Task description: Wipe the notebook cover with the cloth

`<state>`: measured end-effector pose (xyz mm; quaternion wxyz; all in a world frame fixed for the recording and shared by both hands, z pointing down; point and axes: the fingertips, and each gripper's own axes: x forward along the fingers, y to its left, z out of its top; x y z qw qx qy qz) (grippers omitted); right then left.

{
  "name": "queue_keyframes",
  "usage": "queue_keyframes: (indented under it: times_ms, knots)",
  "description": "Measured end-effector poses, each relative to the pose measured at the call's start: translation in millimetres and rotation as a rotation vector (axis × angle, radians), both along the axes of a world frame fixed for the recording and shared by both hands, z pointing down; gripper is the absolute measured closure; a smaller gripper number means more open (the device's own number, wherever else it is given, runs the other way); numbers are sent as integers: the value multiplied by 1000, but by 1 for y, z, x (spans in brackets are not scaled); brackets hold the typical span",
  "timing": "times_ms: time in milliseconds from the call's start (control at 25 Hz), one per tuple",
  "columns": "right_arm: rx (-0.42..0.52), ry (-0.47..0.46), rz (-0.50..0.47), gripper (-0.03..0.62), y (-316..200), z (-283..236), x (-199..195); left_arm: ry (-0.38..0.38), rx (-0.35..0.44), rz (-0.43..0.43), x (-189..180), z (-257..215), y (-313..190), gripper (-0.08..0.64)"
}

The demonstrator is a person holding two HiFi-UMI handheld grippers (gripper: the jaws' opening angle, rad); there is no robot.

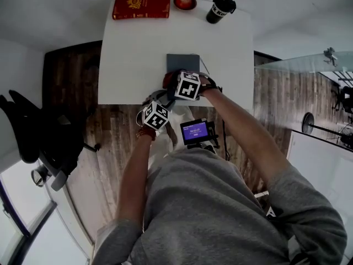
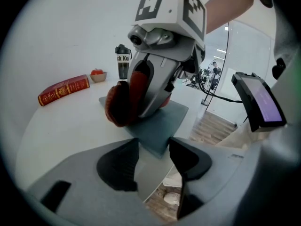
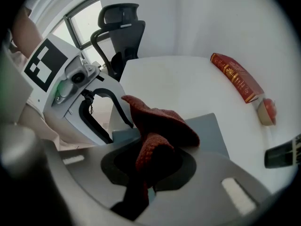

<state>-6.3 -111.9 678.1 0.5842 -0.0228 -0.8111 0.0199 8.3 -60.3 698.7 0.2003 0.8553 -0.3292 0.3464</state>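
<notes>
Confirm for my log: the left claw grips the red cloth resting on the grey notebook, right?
No. It is the right claw that grips the red cloth; the right gripper view shows it. The rest holds.

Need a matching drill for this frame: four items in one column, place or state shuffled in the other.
1. cloth
2. notebook
3. red book
4. left gripper

A. far edge of the table, beside the bowl
B. open, holding nothing
C. clamped in the right gripper
D. lying flat, under the cloth

Pairs: 1-C, 2-D, 3-A, 4-B
</notes>
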Motion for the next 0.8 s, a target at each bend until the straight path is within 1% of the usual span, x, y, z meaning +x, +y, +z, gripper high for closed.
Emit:
queue_keyframes:
  times_ms: [360, 480, 800]
  knots:
    - [-28, -26, 26, 520, 25, 1, 1, 0, 7, 1, 0, 0, 0, 356]
    - [-38, -52, 62, 520, 30, 1, 1, -2, 5, 2, 0, 0, 1, 356]
    - [-103, -111, 109, 522, 46, -1, 2, -8, 9, 4, -1, 1, 1, 356]
